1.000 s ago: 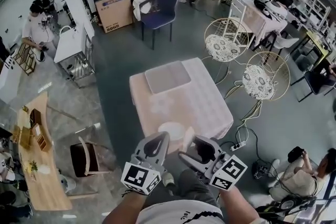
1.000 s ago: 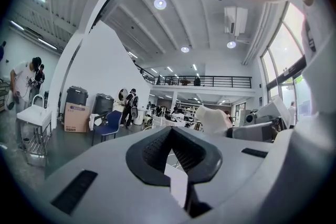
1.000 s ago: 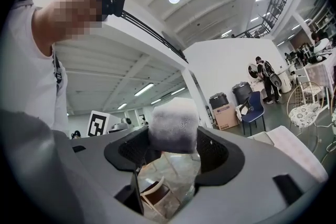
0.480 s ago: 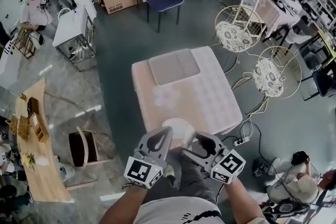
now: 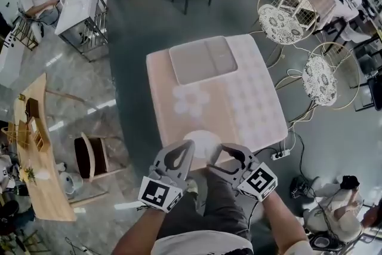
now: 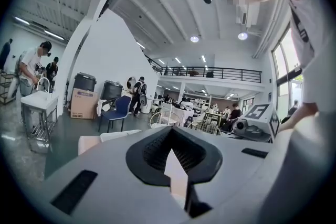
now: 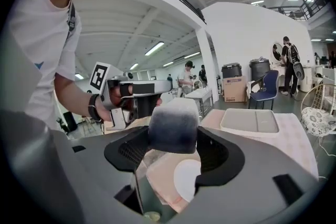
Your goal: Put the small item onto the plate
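A white plate (image 5: 200, 139) lies on the pink-clothed table (image 5: 250, 104), close to its near edge. My right gripper (image 5: 215, 155) is shut on the small item (image 7: 174, 124), a soft block that is white on top and dark grey below. It hangs at the table's near edge, just right of the plate (image 7: 187, 178), which shows below the jaws. My left gripper (image 5: 185, 149) is just left of the plate with its jaws together and nothing between them. In its own view the left gripper (image 6: 175, 162) points out over the room.
A grey tray (image 5: 202, 60) lies at the table's far end, also seen as the tray (image 7: 249, 120). Two white wire chairs (image 5: 285, 22) stand to the right. A wooden chair (image 5: 89, 158) is at the left. Cables and a power strip (image 5: 279, 155) lie on the floor.
The table and plate have come nearer in the head view. Both grippers now reach the table's near edge on either side of the plate. The right gripper keeps its hold on the item.
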`<state>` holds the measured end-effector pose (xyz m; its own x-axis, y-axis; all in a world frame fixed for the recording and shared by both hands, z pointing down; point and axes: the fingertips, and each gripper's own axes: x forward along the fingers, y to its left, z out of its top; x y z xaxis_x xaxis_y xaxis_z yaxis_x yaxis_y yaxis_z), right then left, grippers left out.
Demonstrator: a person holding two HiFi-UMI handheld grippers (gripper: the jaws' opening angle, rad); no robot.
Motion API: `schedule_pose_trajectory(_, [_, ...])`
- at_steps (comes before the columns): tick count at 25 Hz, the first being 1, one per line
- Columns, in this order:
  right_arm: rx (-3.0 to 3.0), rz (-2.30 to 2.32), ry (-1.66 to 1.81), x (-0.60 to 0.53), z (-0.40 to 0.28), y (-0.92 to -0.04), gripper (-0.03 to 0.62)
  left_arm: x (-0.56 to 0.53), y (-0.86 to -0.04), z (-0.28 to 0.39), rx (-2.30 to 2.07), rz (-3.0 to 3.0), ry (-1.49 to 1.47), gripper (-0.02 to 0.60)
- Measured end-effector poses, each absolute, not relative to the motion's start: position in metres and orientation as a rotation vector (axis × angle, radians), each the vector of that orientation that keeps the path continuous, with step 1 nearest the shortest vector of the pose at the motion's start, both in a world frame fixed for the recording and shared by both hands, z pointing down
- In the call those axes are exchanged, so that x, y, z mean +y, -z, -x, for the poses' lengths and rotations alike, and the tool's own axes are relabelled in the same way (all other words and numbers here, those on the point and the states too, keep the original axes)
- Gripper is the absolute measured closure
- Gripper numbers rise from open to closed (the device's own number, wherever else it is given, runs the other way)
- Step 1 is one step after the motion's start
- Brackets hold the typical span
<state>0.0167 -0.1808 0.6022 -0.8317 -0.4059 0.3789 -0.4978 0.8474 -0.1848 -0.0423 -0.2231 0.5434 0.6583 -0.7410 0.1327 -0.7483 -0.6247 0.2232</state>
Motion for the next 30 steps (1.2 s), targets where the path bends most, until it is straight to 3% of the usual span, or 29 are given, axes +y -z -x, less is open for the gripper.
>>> schedule_pose_trajectory(19, [-2.397, -0.28, -0.143, -0.194, -0.009, -0.781, 0.322, -0.244, -0.663, 0.047, -1.24, -2.552, -0.065, 0.575])
schedule_pose_trajectory(30, [-2.133, -0.133, -0.036, -0.197, -0.008, -0.832, 0.322, -0.244, -0.682, 0.059, -1.286, -2.503, -0.075, 0.575])
